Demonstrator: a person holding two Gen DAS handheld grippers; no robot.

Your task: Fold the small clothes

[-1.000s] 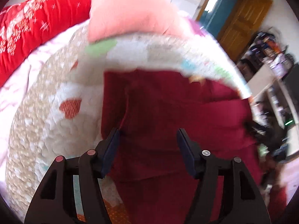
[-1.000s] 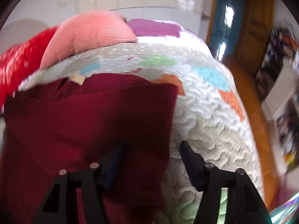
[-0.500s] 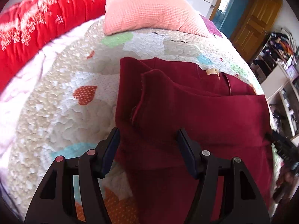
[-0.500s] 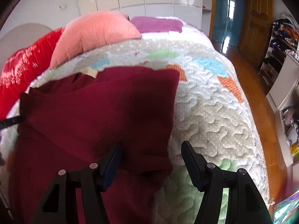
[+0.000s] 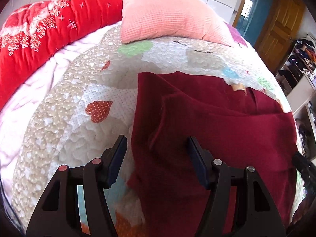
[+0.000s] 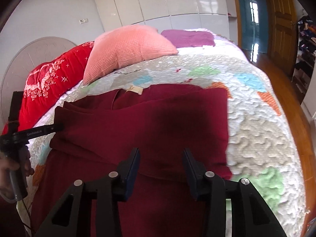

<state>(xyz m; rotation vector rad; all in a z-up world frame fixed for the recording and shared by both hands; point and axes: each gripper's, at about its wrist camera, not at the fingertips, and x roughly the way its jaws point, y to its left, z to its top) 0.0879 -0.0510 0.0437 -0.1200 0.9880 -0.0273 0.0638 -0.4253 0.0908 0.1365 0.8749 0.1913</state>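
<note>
A dark red garment (image 5: pixel 227 130) lies flat on the quilted bed (image 5: pixel 65 122), sides folded inward, with a tan label (image 6: pixel 135 89) at its collar. My left gripper (image 5: pixel 157 154) hovers open over the garment's left edge: its left finger is above the quilt and its right finger above the cloth. In the right wrist view it shows at the far left (image 6: pixel 57 127), held by a hand. My right gripper (image 6: pixel 161 161) is above the garment (image 6: pixel 158 122) near its lower fold. Its jaws are closing with cloth below the gap, and the pads do not press on it.
A pink pillow (image 6: pixel 126 49), a red quilt (image 5: pixel 39 31) and a purple cloth (image 6: pixel 187 37) lie at the bed's head. The bed's right edge drops to a wooden floor (image 6: pixel 296 102). Doors and cluttered shelves (image 5: pixel 300 59) stand beyond.
My right gripper has moved left, from straddling the garment's right edge to fully over the cloth, and its jaws have narrowed. The left gripper has tilted slightly and stays equally wide.
</note>
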